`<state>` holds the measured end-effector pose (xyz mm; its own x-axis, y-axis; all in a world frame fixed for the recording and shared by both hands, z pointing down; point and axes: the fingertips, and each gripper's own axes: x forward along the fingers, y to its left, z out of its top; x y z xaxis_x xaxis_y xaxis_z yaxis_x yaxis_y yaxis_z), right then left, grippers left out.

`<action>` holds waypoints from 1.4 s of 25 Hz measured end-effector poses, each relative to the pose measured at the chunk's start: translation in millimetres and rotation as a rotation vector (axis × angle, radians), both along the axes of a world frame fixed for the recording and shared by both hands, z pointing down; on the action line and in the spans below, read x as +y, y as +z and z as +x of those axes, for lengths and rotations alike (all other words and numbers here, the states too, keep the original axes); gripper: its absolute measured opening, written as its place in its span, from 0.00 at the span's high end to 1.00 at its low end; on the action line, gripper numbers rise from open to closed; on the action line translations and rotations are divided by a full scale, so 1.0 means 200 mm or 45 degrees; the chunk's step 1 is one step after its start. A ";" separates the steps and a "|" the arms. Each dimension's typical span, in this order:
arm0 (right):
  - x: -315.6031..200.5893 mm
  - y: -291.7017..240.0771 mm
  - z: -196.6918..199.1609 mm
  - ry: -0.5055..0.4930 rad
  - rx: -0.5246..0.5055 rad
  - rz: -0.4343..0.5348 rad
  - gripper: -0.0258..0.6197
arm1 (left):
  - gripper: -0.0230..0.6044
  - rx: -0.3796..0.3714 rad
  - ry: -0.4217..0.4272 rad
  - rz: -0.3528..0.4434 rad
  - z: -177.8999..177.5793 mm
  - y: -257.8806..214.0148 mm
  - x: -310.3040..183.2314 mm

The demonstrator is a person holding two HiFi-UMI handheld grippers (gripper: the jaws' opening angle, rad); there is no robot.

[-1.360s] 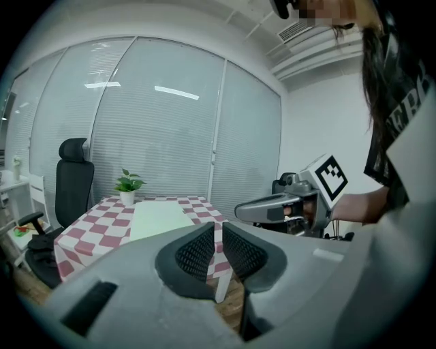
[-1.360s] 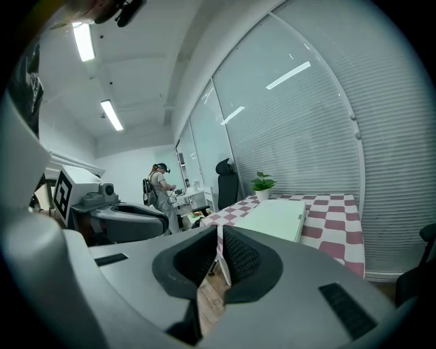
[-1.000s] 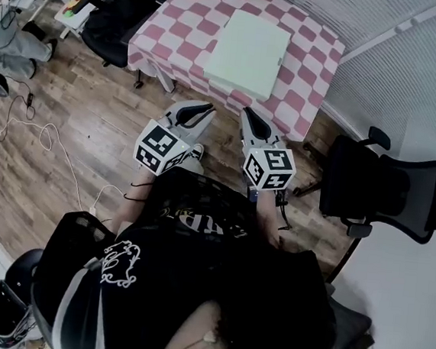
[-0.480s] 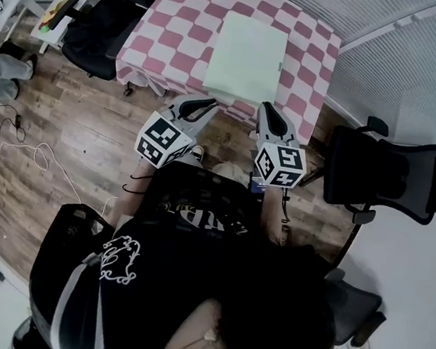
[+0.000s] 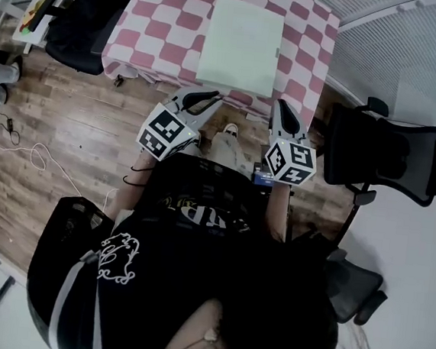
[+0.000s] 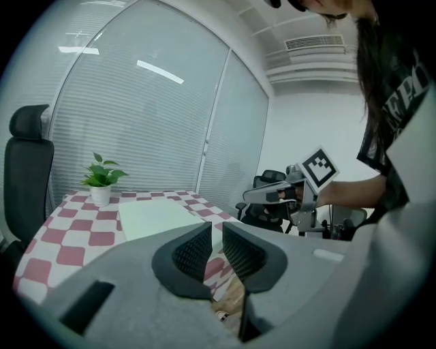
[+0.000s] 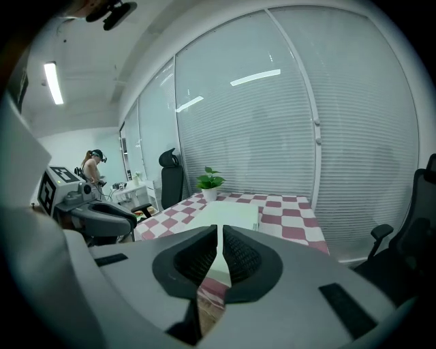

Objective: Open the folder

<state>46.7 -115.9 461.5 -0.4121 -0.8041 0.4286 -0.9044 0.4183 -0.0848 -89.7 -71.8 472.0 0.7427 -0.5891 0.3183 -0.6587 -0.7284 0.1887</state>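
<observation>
The folder [image 5: 241, 35] lies flat and closed on the checked table [image 5: 160, 18], its near edge close to the table's near side, probably so the cover can be lifted from where the person stands; it looks pale green, plain and fairly thick, squared to the cloth; a potted plant [image 6: 101, 181] stands beyond it; the left gripper [image 5: 210, 96] and right gripper [image 5: 280, 107] hang side by side short of the table, aimed at it, jaws together and empty, seemingly because nothing is yet within reach.
</observation>
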 end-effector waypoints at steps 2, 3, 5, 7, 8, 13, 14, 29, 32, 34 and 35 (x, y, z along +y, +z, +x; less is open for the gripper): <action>-0.02 0.03 0.02 0.007 -0.005 -0.025 0.91 | 0.89 0.002 0.002 -0.014 0.02 0.03 -0.03; -0.03 0.04 0.03 0.014 -0.013 -0.031 0.91 | 0.89 -0.001 0.000 -0.021 0.04 0.04 -0.05; -0.06 0.06 0.05 0.031 -0.035 -0.038 0.91 | 0.89 -0.033 0.013 -0.016 0.07 0.06 -0.10; -0.08 0.08 0.09 0.046 -0.051 -0.054 0.91 | 0.89 -0.092 0.047 0.022 0.12 0.08 -0.15; -0.09 0.09 0.12 0.051 -0.053 -0.066 0.91 | 0.89 -0.123 0.063 0.049 0.15 0.08 -0.18; -0.13 0.23 0.27 0.041 -0.059 -0.168 0.91 | 0.89 -0.250 0.161 0.094 0.35 0.18 -0.32; -0.14 0.26 0.30 0.038 -0.073 -0.197 0.91 | 0.89 -0.280 0.184 0.083 0.39 0.21 -0.33; -0.28 0.50 0.36 -0.143 -0.403 -0.459 0.91 | 0.54 -1.037 0.515 0.106 0.65 0.72 -0.44; -0.29 0.54 0.34 -0.176 -0.410 -0.497 0.91 | 0.54 -1.125 0.529 0.100 0.63 0.77 -0.45; -0.29 0.57 0.33 -0.202 -0.392 -0.516 0.90 | 0.54 -1.106 0.492 0.066 0.62 0.78 -0.46; -0.29 0.58 0.32 -0.221 -0.388 -0.528 0.83 | 0.54 -1.084 0.473 0.048 0.62 0.78 -0.46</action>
<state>111.2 -174.0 577.8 -0.6790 -0.5020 0.5357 -0.7336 0.4351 -0.5220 34.2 -164.5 628.0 0.4103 -0.3815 0.8283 -0.2877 -0.9161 -0.2793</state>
